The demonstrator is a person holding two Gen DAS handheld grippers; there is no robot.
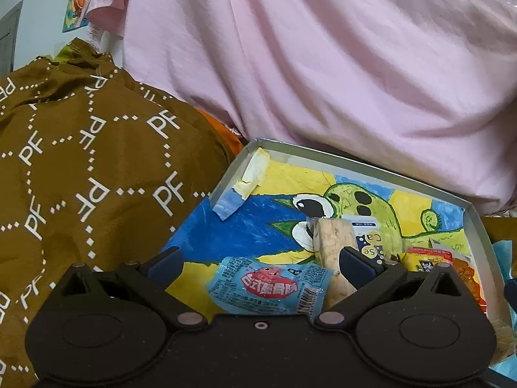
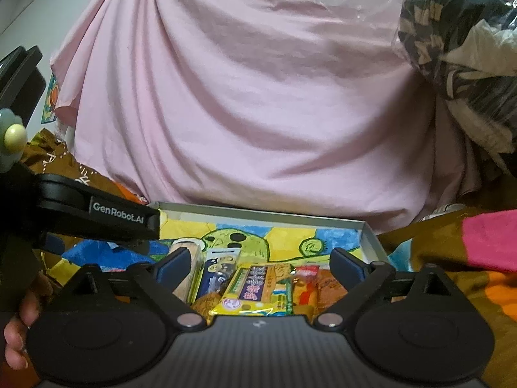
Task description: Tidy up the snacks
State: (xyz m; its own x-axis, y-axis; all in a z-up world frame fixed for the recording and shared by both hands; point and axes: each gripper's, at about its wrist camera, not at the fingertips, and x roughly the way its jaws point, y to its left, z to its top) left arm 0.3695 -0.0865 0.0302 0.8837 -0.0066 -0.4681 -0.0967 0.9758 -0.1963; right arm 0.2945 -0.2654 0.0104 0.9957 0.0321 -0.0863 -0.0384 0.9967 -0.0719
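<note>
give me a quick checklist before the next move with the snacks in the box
1. Left claw open, nothing gripped: ok.
2. Right claw open, nothing gripped: ok.
3. Blue packet lies flat in the box, between the left claw's fingers: ok.
4. Yellow packet sits inside the box, in front of the right claw: ok.
5. Free room in the box's far left part: ok.
6. Any snacks remaining outside the box: cannot tell.
</note>
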